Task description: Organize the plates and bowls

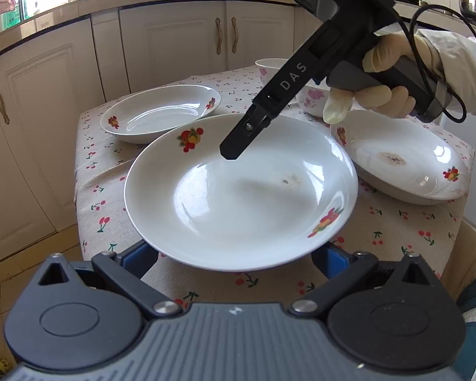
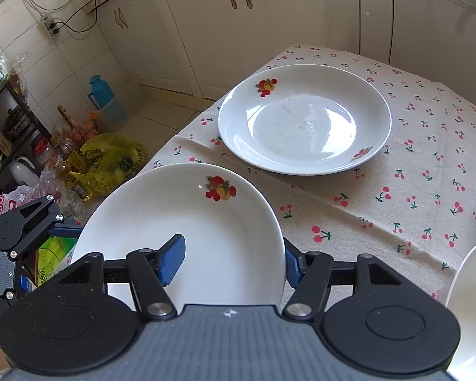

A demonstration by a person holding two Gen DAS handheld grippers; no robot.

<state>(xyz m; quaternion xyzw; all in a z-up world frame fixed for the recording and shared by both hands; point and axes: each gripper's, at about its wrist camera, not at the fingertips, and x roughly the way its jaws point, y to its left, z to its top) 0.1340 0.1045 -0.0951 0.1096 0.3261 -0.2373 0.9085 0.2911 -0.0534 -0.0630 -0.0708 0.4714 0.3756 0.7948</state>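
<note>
A white plate with fruit prints (image 1: 238,190) hangs above the cherry-print tablecloth (image 1: 396,225). My right gripper (image 2: 231,263) is shut on its rim, one blue pad (image 2: 171,260) inside the plate and the other outside the edge. In the left wrist view the right gripper (image 1: 230,152) reaches down from the upper right onto the plate's far rim, held by a gloved hand (image 1: 380,95). My left gripper (image 1: 236,254) stands open, its blue fingers wide apart under the plate's near rim. A second matching plate (image 2: 304,117) lies on the cloth beyond.
A third plate (image 1: 399,158) with a brown stain sits at the right, and two floral bowls (image 1: 314,101) stand behind it. The table's left edge drops to a floor with bags and bottles (image 2: 111,158). Cabinets (image 1: 174,41) line the back.
</note>
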